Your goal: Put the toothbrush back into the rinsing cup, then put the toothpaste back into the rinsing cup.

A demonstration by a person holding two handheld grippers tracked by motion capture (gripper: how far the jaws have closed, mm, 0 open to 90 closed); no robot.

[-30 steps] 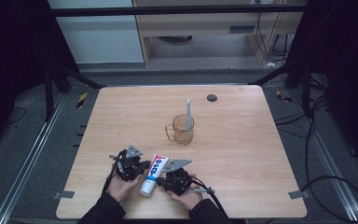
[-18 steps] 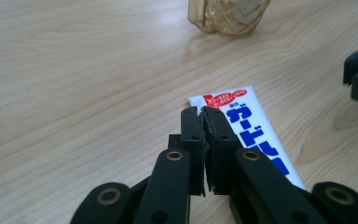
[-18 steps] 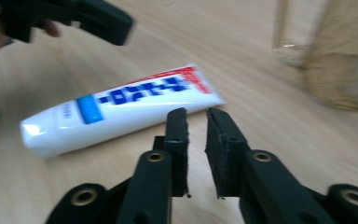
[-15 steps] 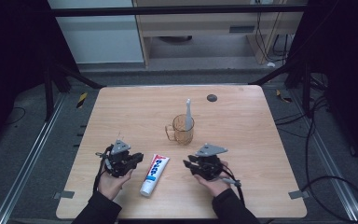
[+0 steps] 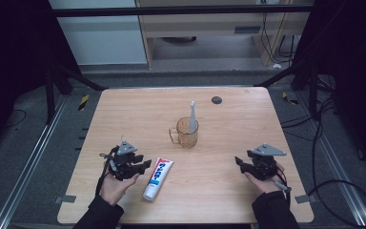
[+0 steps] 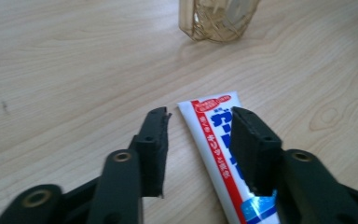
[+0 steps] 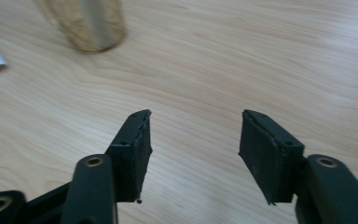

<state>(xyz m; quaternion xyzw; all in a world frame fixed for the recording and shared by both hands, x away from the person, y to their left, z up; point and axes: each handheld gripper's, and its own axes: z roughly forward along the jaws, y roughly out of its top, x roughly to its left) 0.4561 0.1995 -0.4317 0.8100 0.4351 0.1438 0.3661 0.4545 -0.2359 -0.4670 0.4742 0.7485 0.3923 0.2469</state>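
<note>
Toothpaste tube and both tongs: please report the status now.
Left tongs open, just opened, above toothpaste tube, no grip. Right tongs open, nothing between them, off to the side. Tube flat on table; amber mug apart, nothing blocking.

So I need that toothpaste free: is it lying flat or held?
Lying flat on the table; the toothpaste tube rests loose, with no fingers pressing it.

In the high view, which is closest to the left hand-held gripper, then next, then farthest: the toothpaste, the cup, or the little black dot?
From the left hand-held gripper:
1. Toothpaste tube, lying flat just beside the jaws, near the front edge.
2. Amber cup with a toothbrush in it, mid-table.
3. Black dot, near the table's far edge.
</note>
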